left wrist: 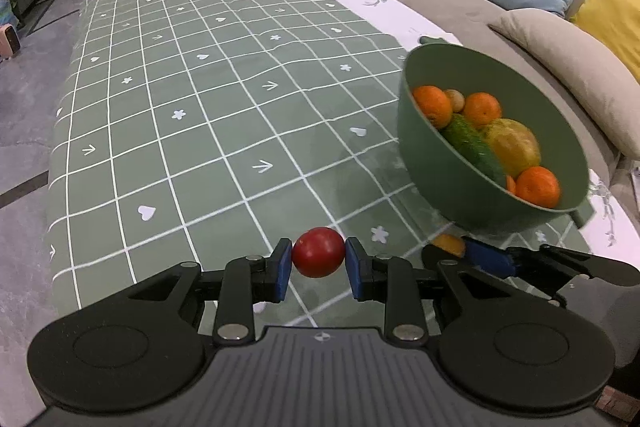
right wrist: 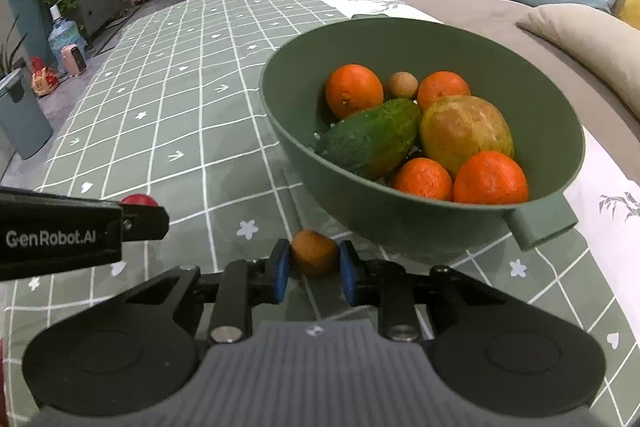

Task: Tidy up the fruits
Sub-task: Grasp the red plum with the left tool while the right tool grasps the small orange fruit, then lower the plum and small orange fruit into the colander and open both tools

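My left gripper [left wrist: 318,265] is shut on a small red tomato [left wrist: 318,251], its blue pads [left wrist: 283,267] pressing both sides, just above the checked cloth. My right gripper [right wrist: 314,271] is shut on a small brown-orange fruit [right wrist: 313,253] close in front of the green bowl [right wrist: 400,211]. The bowl [left wrist: 456,187] holds several oranges [right wrist: 353,90], a cucumber [right wrist: 370,137], a yellow-green mango [right wrist: 466,133] and a small tan fruit [right wrist: 402,85]. In the right wrist view the left gripper's finger [right wrist: 142,221] shows at the left with the tomato [right wrist: 139,199] peeking above it.
A green checked tablecloth [left wrist: 208,99] covers the table, with a white strip along its right side. A beige sofa [left wrist: 560,59] with blue and yellow cushions stands right of the bowl. The floor, a bin [right wrist: 20,119] and a water bottle [right wrist: 64,37] lie to the left.
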Action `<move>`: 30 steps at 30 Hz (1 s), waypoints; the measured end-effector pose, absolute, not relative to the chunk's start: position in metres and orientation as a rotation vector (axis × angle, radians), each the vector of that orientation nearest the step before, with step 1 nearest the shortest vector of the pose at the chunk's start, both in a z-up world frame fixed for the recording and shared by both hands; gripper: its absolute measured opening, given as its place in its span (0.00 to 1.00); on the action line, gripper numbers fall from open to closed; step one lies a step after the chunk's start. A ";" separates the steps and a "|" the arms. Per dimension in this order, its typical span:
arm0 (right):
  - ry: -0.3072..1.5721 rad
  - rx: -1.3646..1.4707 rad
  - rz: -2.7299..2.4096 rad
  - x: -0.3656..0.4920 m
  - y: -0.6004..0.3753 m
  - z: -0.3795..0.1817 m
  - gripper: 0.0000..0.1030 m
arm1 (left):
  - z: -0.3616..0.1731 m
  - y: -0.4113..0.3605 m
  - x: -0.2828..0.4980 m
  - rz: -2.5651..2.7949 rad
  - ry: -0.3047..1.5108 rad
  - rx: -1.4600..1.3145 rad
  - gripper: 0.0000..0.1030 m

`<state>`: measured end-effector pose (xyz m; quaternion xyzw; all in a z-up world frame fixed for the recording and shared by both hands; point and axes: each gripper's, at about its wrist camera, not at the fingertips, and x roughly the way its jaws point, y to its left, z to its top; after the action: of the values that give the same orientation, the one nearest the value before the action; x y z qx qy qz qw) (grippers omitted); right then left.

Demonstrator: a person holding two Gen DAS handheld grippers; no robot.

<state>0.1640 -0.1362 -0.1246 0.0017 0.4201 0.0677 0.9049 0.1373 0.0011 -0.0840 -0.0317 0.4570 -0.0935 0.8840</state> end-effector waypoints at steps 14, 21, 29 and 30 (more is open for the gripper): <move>0.870 -0.045 0.272 0.122 -0.166 -0.074 0.21 | -0.046 -0.019 0.104 -0.255 0.944 -0.078 0.31; 0.825 -0.066 0.298 0.101 -0.192 -0.049 0.21 | -0.028 -0.039 0.095 -0.307 0.933 -0.060 0.31; 0.774 -0.103 0.312 0.096 -0.229 -0.028 0.21 | -0.012 -0.063 0.119 -0.355 0.938 -0.054 0.31; 0.768 -0.107 0.310 0.098 -0.234 -0.026 0.21 | -0.010 -0.066 0.124 -0.358 0.937 -0.053 0.31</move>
<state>0.0982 -0.2337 -0.0262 -0.0518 0.3731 0.1507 0.9140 0.1237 -0.0657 -0.0104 -0.0253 0.4492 -0.1714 0.8765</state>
